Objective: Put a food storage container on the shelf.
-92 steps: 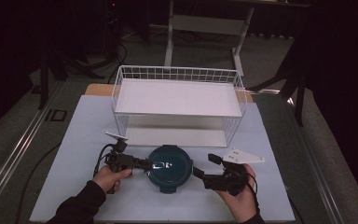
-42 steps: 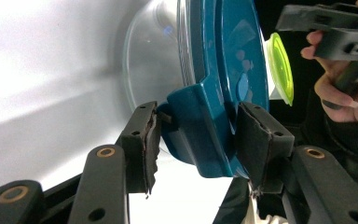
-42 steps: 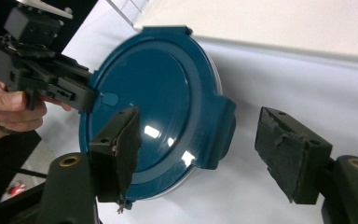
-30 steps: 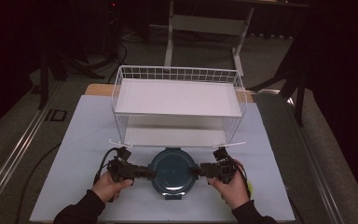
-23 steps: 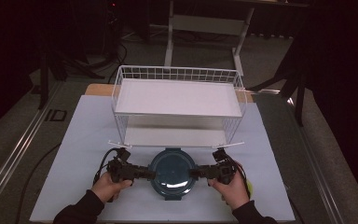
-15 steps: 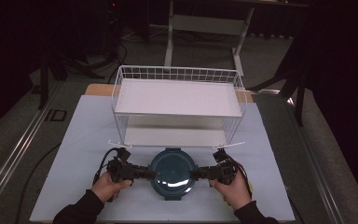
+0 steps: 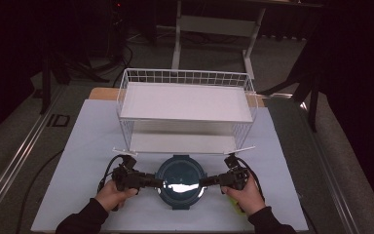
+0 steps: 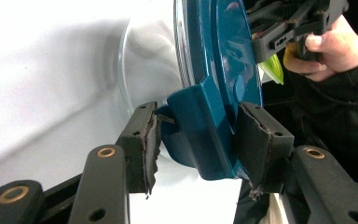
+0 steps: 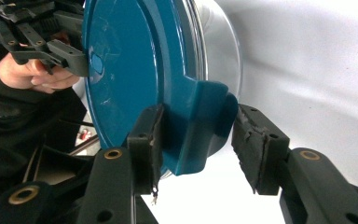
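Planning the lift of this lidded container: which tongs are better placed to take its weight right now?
Left. The left tongs already clamp the teal lid's tab. The right tongs have just been closing around the opposite tab, but one pad looks short of it.

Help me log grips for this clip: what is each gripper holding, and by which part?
The left gripper clamps a side latch tab of the teal lid. The right gripper straddles the opposite tab; its closing jaws aren't pressing yet.

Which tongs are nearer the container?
Left. The left tongs clamp one tab of the container; the right tongs, jaws just closing, straddle the opposite tab, one pad off it.
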Motion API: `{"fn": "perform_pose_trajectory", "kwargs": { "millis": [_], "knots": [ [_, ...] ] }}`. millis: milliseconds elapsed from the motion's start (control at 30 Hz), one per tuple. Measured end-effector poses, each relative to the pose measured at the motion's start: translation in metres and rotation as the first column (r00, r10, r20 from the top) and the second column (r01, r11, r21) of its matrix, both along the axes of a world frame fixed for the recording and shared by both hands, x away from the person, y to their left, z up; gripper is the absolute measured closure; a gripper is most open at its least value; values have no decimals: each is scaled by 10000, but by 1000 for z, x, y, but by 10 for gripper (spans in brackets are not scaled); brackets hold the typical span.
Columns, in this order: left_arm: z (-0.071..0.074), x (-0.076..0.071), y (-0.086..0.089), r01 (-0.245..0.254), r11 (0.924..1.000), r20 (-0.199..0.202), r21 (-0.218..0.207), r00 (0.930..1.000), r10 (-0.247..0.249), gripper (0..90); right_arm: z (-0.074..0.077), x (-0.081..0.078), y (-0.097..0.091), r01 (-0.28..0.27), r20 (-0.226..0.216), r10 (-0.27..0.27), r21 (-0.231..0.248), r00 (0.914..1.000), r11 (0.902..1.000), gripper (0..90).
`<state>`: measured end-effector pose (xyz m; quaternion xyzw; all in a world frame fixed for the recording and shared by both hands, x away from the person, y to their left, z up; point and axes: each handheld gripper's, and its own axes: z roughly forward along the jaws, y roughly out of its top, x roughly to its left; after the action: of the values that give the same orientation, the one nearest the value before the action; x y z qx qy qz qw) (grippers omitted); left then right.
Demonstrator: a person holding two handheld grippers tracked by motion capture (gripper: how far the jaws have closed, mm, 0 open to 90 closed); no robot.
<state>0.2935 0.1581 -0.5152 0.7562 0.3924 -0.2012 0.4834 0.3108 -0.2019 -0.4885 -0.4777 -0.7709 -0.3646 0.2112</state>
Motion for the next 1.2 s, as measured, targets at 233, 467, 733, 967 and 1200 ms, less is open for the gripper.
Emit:
{"fn": "perform_pose_trajectory", "kwargs": {
  "millis": [233,467,733,967,1200],
  "knots": [
    [0,-2,0,-361,9990,-252,-277,9991,354,516,-3,-1,-3,172,-292,-161,379,9994,9991,551],
    [1,-6,-4,-492,9985,-635,-234,9968,476,526,-4,-6,-7,679,-211,-668,584,9975,9960,552],
    [10,-4,-9,-651,9969,-960,-432,9935,607,527,11,-6,-10,755,209,-766,479,9968,9960,554],
    [36,0,-7,-847,9953,-616,-468,9947,818,529,26,-5,-13,824,417,-865,904,9954,9925,555],
    [56,2,-7,-1072,9919,-458,-679,9935,1043,531,43,-4,-13,895,671,-975,1128,9930,9896,555]
  ]
}}
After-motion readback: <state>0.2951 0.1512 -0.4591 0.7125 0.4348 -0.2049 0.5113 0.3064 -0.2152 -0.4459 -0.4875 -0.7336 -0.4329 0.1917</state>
